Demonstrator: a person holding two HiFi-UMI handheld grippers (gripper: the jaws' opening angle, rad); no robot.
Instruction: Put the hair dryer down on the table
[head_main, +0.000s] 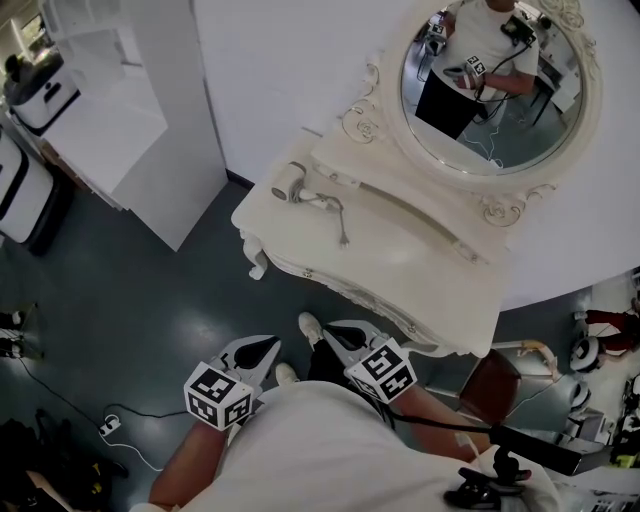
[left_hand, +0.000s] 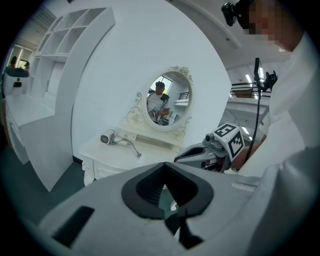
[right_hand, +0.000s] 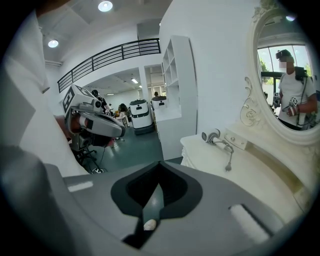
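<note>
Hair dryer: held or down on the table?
Down. The hair dryer lies on the dressing table; left gripper and right gripper are shut, empty, away from it.

The hair dryer is white, and the worktop and carved mirror frame are cream. The floor is dark blue-grey. The left gripper and right gripper are light grey, black inside the jaws. Their cubes bear black-and-white square markers.
</note>
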